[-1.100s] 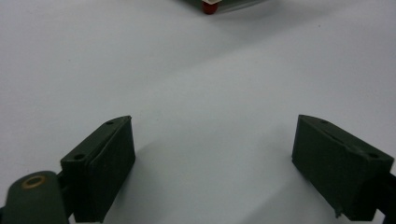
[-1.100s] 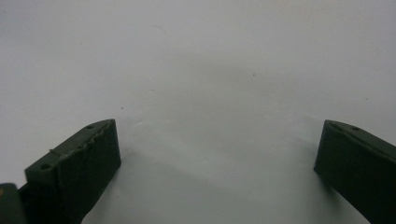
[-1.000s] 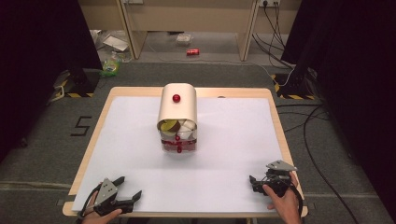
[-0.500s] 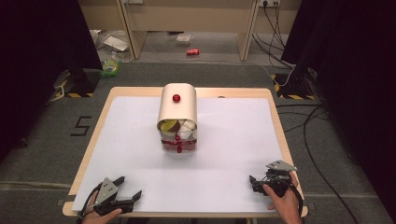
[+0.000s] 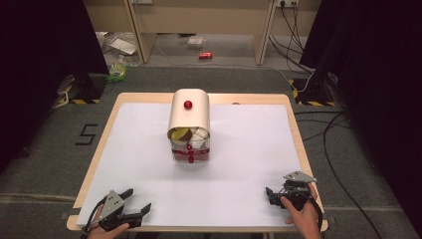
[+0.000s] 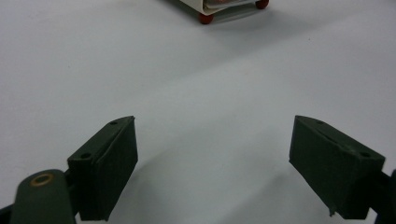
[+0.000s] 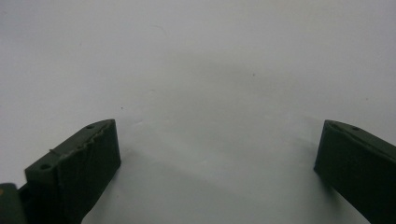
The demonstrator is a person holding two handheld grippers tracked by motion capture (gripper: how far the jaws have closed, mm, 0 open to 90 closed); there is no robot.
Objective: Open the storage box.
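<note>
A small beige box with a rounded roll-top lid (image 5: 189, 119) and a red knob (image 5: 188, 104) stands at the middle of the white table (image 5: 249, 149). Its front is open and shows round yellow, brown and white pieces (image 5: 189, 135). The box's red feet (image 6: 208, 17) appear far ahead in the left gripper view. My left gripper (image 5: 139, 199) (image 6: 215, 126) rests at the near left edge. It is open, its jaws have just been closing a little, and nothing is between them. At the near right edge my right gripper (image 5: 269, 195) (image 7: 219, 126) is open over bare table.
The wooden table edge (image 5: 296, 134) frames the white sheet. On the floor beyond lie a red can (image 5: 205, 56), a green thing (image 5: 118, 70) and cables (image 5: 328, 139) at the right. Dark curtains stand on both sides.
</note>
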